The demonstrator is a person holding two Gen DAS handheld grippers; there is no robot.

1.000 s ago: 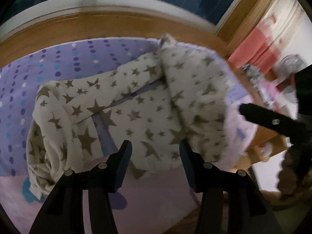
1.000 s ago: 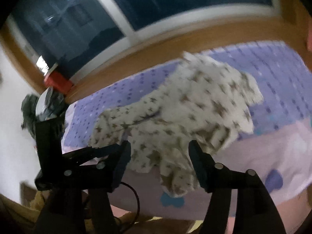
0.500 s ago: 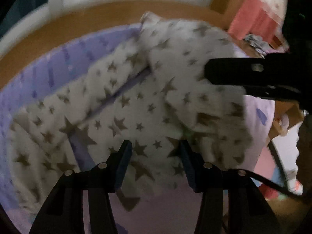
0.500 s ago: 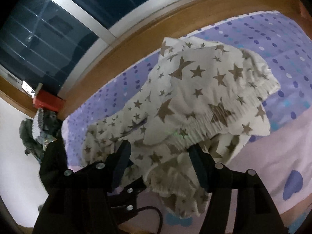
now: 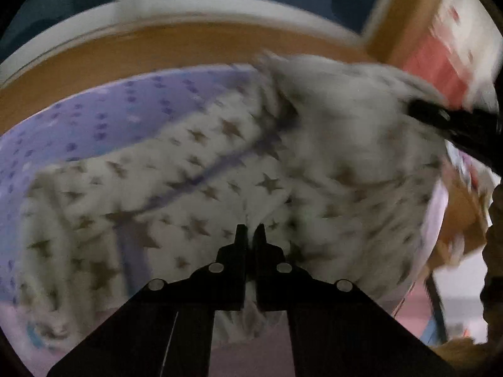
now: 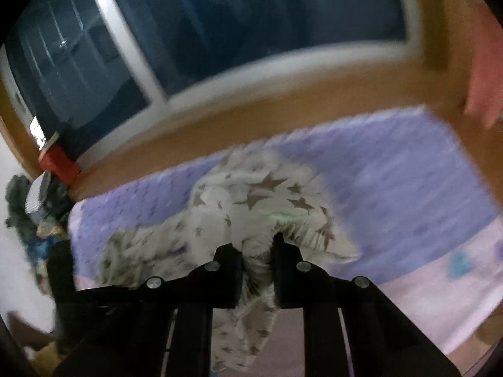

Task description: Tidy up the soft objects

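Both tongs are pinched shut on the same star-print cloth [image 5: 220,169], which lies rumpled across the purple dotted sheet [image 5: 103,116] near the wooden sill [image 5: 176,50]. The left gripper [image 5: 250,231] has its fingers almost together on a thin fold at the cloth's near edge. The right gripper [image 6: 256,245] clamps a thicker bunch, with cloth hanging below its fingers. A dark window [image 6: 251,22] runs along the far side. A red box [image 6: 58,163] sits at the far left. Everything is blurred.
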